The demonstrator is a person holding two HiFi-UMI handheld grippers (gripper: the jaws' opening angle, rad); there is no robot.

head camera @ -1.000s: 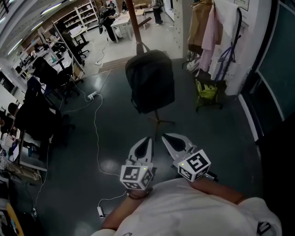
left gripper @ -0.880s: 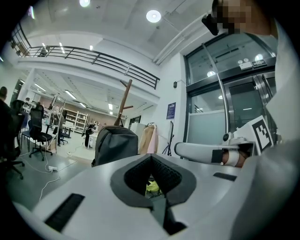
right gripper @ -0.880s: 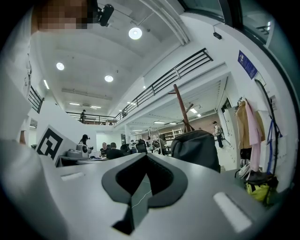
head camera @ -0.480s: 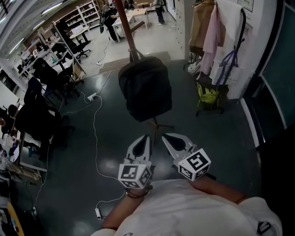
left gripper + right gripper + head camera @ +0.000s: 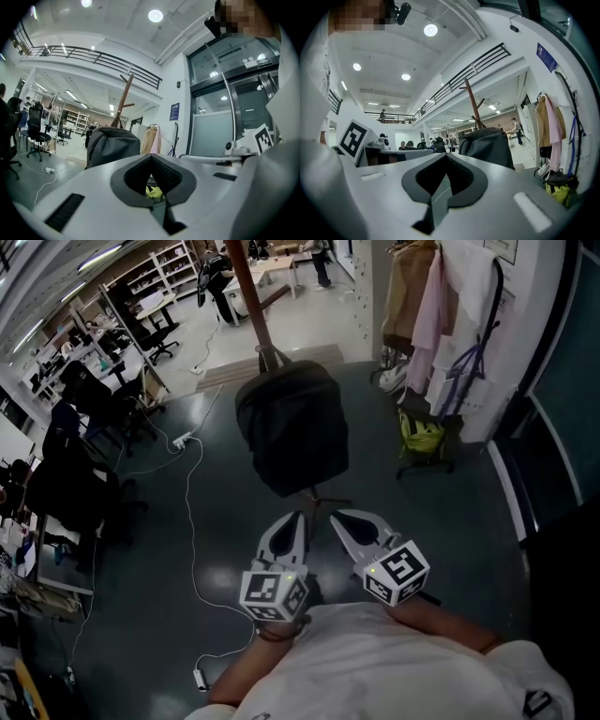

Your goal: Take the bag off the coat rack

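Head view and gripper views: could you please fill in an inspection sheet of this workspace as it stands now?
Surface: dark glossy floor; no table in view.
Job's things: dark backpack hangs by its top handle on the brown coat rack, not yet touched.
Clutter: yellow-green bag low down, below hung coats.
Grippers: left gripper and right gripper side by side, short of the backpack; jaws together, nothing between them.
Cables: white cable runs over the floor from a power strip toward the person.
Surroundings: office chairs, desks and shelving at left; people in the distance.
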